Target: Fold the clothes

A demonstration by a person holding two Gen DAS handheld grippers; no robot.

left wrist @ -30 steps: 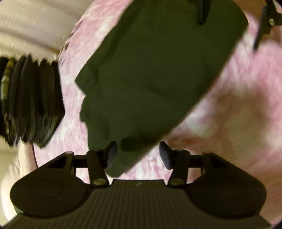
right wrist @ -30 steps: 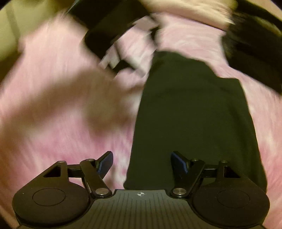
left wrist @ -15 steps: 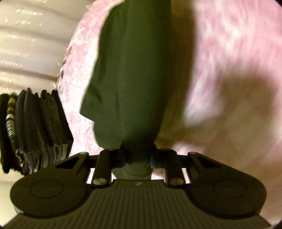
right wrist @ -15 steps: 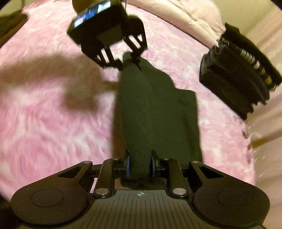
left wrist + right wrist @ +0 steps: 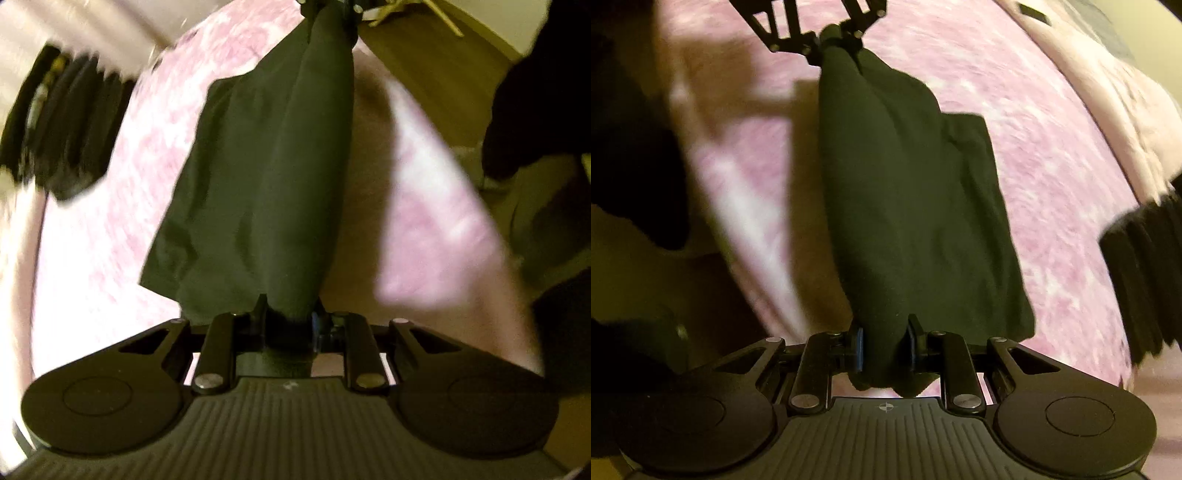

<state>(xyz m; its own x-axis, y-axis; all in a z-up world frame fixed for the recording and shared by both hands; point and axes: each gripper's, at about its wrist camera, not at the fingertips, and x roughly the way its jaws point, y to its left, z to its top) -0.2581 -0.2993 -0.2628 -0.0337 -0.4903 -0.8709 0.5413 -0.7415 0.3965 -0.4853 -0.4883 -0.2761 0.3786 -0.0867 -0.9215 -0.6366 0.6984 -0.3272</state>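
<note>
A dark green garment (image 5: 266,177) hangs stretched between both grippers above a pink blanket (image 5: 155,155). My left gripper (image 5: 290,325) is shut on one bunched end of it. The right gripper (image 5: 327,5) shows at the top of the left wrist view, clamped on the far end. In the right wrist view the same garment (image 5: 912,206) runs from my right gripper (image 5: 884,349), shut on its near end, up to the left gripper (image 5: 836,33) at the top. A loose flap hangs down on one side toward the blanket (image 5: 1052,155).
A stack of folded dark clothes (image 5: 62,122) lies on the blanket's far edge, also seen as the stack (image 5: 1145,269) at the right. A pale pillow (image 5: 1108,74) lies beyond. The wooden floor (image 5: 436,66) and a dark shape (image 5: 539,92) lie past the bed's edge.
Both grippers went from open over the flat garment to shut on its ends, then lifted it off the blanket and swung it toward the bed's edge.
</note>
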